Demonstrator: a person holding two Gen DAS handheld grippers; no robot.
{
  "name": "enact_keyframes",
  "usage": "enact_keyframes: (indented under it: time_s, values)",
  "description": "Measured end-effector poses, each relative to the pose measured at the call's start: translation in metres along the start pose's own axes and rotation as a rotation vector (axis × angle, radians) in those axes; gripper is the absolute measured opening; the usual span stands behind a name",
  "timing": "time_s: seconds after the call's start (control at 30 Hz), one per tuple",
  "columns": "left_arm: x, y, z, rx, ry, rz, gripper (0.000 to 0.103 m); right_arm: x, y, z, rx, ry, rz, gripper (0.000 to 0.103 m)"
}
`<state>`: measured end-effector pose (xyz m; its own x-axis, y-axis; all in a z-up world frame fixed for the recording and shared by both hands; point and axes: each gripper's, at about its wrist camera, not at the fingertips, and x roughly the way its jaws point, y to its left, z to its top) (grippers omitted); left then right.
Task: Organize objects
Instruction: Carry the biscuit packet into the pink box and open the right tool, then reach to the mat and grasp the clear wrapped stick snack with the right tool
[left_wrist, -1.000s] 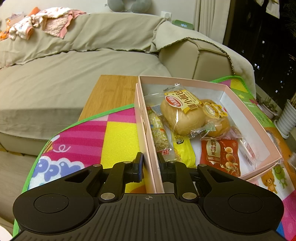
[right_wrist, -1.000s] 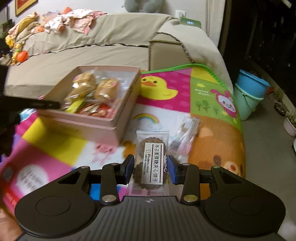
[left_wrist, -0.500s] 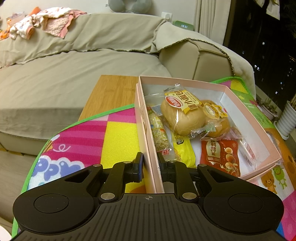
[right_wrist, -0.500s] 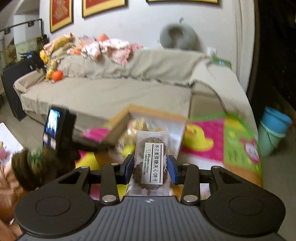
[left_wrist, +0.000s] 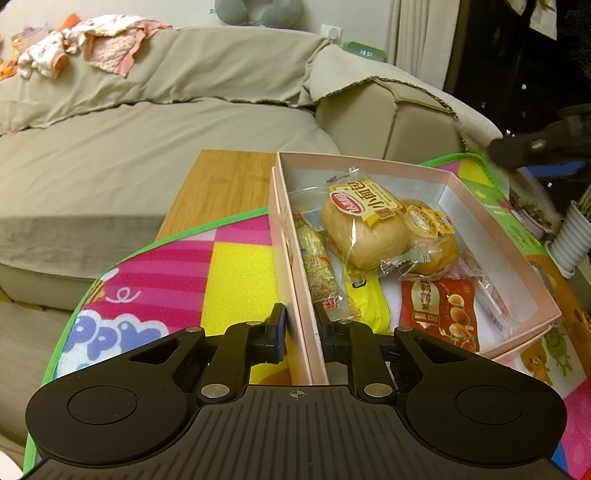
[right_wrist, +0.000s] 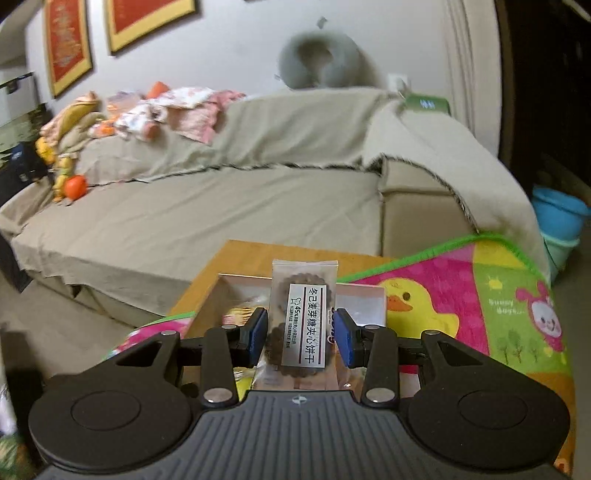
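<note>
I note a matt pink cardboard box (left_wrist: 491, 236), glossy clear plastic snack wrappers (left_wrist: 373, 221), a smooth wooden tabletop (left_wrist: 221, 184), a woven cloth sofa cover (left_wrist: 147, 140) (finely textured play mat (left_wrist: 236, 273)).

One pink box (left_wrist: 491, 236). Inside: two wrapped buns (left_wrist: 364, 230), one cereal bar (left_wrist: 317, 264), one yellow packet (left_wrist: 367, 299), one red quail-egg packet (left_wrist: 439, 312), one clear wrapper at right wall, contents unreadable. One biscuit packet (right_wrist: 304, 325) in right wrist view. One play mat (left_wrist: 207, 273). One wooden table (left_wrist: 221, 184). One sofa (left_wrist: 129, 147). One neck pillow (right_wrist: 319, 61). Two framed pictures (right_wrist: 147, 22).
</note>
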<state>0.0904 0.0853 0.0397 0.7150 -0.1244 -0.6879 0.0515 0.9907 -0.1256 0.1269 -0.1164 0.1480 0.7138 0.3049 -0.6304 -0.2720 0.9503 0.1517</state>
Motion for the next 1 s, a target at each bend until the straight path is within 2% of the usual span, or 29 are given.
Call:
enact_keyframes:
  time_s: [0.13, 0.23, 0.43, 0.53, 0.73, 0.87, 1.0]
  values:
    - [0.000, 0.000, 0.000, 0.000, 0.000, 0.000, 0.018, 0.019, -0.018, -0.004, 0.059, 0.028, -0.010, 0.039]
    - [0.000, 0.000, 0.000, 0.000, 0.000, -0.001, 0.018, 0.024, -0.029, -0.009, 0.093, 0.035, -0.013, 0.044]
    - [0.000, 0.000, 0.000, 0.001, 0.000, -0.002, 0.018, 0.006, -0.052, -0.017, 0.122, 0.016, -0.023, 0.052]
    - [0.000, 0.000, 0.000, 0.001, 0.001, -0.001, 0.018, -0.012, -0.067, -0.025, 0.132, -0.006, -0.055, 0.056]
    - [0.000, 0.000, -0.001, 0.000, 0.000, -0.001, 0.018, -0.049, -0.111, -0.061, 0.168, -0.011, -0.175, 0.069]
    - [0.000, 0.000, -0.001, 0.000, 0.001, 0.000, 0.017, -0.056, -0.134, -0.094, 0.216, 0.057, -0.211, 0.070]
    - [0.000, -0.002, -0.002, 0.004, 0.004, 0.008, 0.017, -0.047, -0.137, -0.122, 0.219, 0.115, -0.243, 0.070]
